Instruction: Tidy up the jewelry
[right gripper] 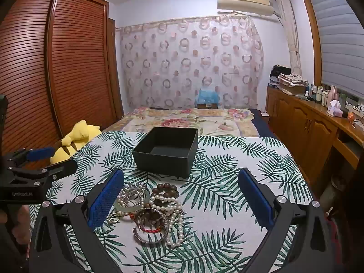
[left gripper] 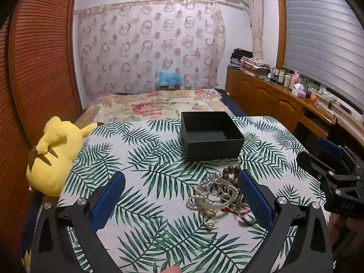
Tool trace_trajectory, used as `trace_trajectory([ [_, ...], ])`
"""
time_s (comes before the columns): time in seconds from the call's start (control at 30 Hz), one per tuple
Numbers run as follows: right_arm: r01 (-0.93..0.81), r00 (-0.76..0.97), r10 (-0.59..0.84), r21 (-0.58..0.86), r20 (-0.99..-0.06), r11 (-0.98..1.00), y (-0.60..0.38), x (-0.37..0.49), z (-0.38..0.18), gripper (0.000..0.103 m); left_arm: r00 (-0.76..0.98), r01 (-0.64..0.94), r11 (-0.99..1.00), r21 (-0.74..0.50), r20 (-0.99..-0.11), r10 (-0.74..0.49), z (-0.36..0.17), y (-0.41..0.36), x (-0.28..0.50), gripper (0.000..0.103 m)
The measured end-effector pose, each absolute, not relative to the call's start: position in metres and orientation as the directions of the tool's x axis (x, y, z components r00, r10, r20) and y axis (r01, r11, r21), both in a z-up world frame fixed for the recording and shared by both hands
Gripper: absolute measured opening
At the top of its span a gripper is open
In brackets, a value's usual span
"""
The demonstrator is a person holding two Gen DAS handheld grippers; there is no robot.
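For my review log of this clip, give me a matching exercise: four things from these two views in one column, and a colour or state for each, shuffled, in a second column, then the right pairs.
Things
1. box
2. plush toy
3. jewelry pile
4. left gripper

Colour or state
A. yellow, lying at the table's left edge
B. open, holding nothing
C. black, lidless, nothing visible inside
D. tangled heap of pearls, wooden beads and bangles on the leaf-print cloth

Pairs: 1-C, 2-A, 3-D, 4-B
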State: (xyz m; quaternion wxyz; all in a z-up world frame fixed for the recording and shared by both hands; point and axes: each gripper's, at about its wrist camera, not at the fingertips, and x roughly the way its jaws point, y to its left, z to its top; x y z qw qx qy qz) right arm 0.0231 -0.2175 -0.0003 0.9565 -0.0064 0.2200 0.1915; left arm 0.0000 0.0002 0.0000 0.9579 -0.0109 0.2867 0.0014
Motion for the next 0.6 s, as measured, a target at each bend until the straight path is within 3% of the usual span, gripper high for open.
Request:
trace_trajectory([
  [0.6, -0.37, 0.828, 0.366, 0.076, -0.425, 0.926, -0.2181, 0.0234, -0.0002, 0.1, 0.837, -0.011, 1.0, -0.023, -0.547, -0.003, 0.0032, 0.001, 0.002, 0.096],
])
